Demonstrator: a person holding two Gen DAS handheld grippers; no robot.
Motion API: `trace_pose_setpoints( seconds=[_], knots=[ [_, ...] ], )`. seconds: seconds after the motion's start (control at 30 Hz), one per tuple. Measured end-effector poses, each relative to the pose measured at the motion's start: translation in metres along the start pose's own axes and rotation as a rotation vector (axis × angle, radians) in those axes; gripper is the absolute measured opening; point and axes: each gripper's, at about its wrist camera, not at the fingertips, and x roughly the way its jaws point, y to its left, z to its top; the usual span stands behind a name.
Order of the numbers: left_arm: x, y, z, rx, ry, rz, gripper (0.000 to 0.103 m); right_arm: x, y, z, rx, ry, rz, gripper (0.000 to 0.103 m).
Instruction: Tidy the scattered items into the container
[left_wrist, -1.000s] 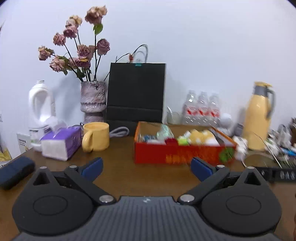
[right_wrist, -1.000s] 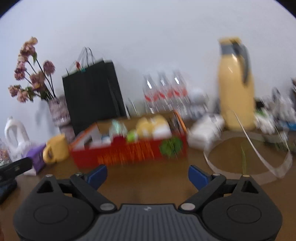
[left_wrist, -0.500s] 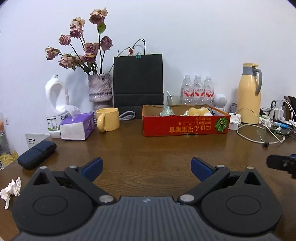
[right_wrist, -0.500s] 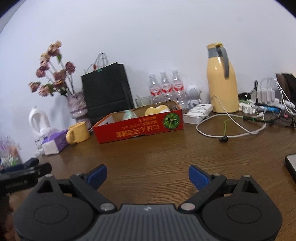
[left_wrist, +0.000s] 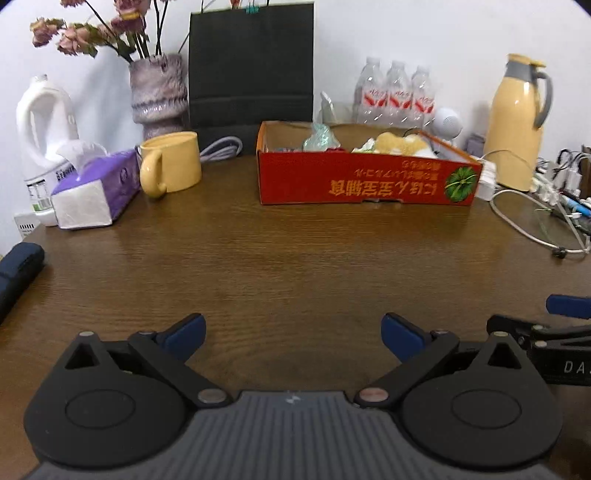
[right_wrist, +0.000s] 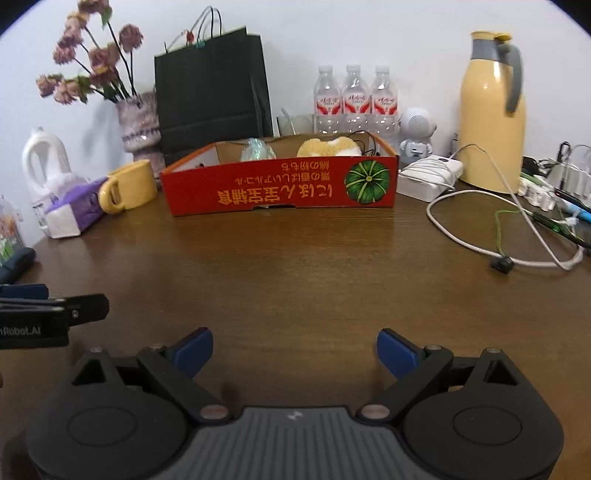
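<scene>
Box (left_wrist: 369, 184) beyond spread left tongs (left_wrist: 293, 330)

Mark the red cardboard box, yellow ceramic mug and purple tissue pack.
Red cardboard box (right_wrist: 280, 194): right wrist view, printed front wall.
Yellow ceramic mug (left_wrist: 177, 162): left wrist view, side of the body.
Purple tissue pack (left_wrist: 122, 181): left wrist view, purple side face.

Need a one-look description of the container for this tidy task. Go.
Start at the tall black paper bag against the back wall. Directly in front of it on the wooden table lies the container: a shallow red cardboard tray, uniquely marked with upside-down orange lettering and a green pumpkin picture.
</scene>
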Motion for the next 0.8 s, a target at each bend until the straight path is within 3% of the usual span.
trace_pose_setpoints(
  seconds=[0.23, 0.47, 0.8],
  knots=[
    [0.022, 0.001, 0.004, -0.034, 0.049, -0.004, 0.103, 0.026, 0.005, 0.017, -0.035, 0.019, -0.012, 0.096],
    [0.019, 0.003, -0.004, -0.032, 0.079, -0.004, 0.103, 0.021, 0.018, 0.007, -0.059, 0.054, -0.005, 0.096],
    [0.015, -0.002, -0.011, -0.005, 0.056, 0.018, 0.103, 0.017, 0.021, 0.002, -0.069, 0.053, -0.031, 0.097]
  ],
)
